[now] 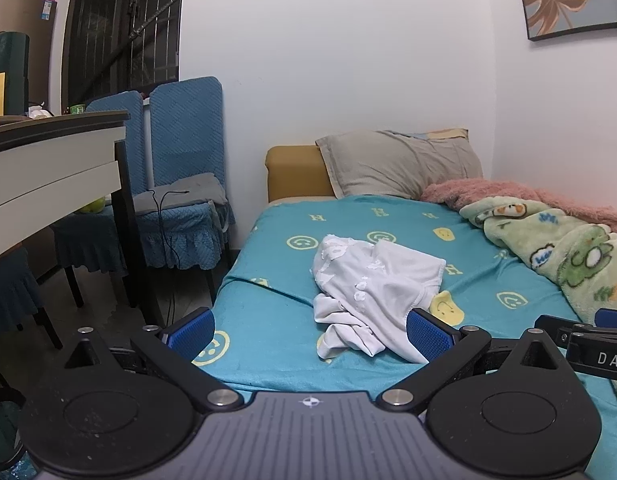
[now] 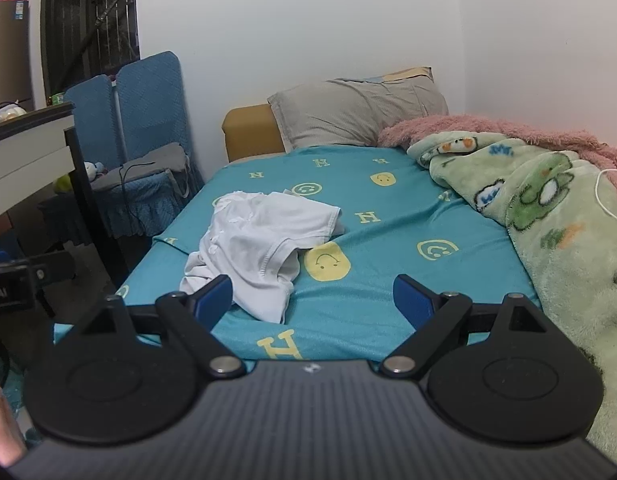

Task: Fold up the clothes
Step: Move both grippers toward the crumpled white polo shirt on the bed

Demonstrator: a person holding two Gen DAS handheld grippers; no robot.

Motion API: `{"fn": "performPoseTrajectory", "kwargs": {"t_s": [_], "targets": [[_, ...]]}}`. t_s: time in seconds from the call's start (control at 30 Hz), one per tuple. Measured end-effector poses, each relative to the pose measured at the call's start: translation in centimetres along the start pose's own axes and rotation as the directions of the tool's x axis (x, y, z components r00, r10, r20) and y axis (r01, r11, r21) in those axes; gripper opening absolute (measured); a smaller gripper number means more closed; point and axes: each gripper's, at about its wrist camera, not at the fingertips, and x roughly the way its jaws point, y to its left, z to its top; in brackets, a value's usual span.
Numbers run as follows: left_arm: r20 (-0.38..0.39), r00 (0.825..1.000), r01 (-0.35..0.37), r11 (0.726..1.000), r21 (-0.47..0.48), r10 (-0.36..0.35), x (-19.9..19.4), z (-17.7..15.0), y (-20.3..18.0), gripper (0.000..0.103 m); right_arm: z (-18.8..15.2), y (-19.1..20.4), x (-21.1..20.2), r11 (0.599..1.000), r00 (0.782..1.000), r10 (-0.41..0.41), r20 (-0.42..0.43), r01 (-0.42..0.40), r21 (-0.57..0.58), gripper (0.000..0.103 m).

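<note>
A crumpled white garment (image 1: 368,292) lies in a heap on the teal bed sheet (image 1: 268,320); it also shows in the right wrist view (image 2: 260,244). My left gripper (image 1: 308,330) is open and empty, held above the foot of the bed just short of the garment. My right gripper (image 2: 312,300) is open and empty, also near the foot of the bed, to the right of the garment. Each gripper shows at the edge of the other's view: the right one (image 1: 588,344) and the left one (image 2: 24,280).
A grey pillow (image 1: 400,164) leans at the head of the bed. A green cartoon blanket (image 2: 548,216) and pink fleece (image 2: 488,128) lie along the right side by the wall. A desk (image 1: 52,172) and blue-covered chairs (image 1: 180,160) stand left of the bed.
</note>
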Motion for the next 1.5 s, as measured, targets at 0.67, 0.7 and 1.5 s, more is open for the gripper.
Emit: {"fn": "performPoseTrajectory", "kwargs": {"t_s": [0.67,0.7,1.5], "targets": [[0.000,1.000,0.015,1.000,-0.002,-0.015,-1.8,1.3,0.9,0.103,0.0,0.1,-0.6,1.000,1.000,-0.011,0.012,0.011,0.002,0.089],[-0.001,1.000,0.016,1.000,-0.003,-0.016,-1.8,1.3,0.9,0.103,0.0,0.1,-0.6,1.000,1.000,-0.010,0.011,0.010,0.001,0.089],[-0.011,1.000,0.015,1.000,0.001,-0.015,-0.3,0.3,0.3,0.103,0.2,0.2,-1.1,0.999,0.999,-0.048,0.019,0.048,0.001,0.089]]}}
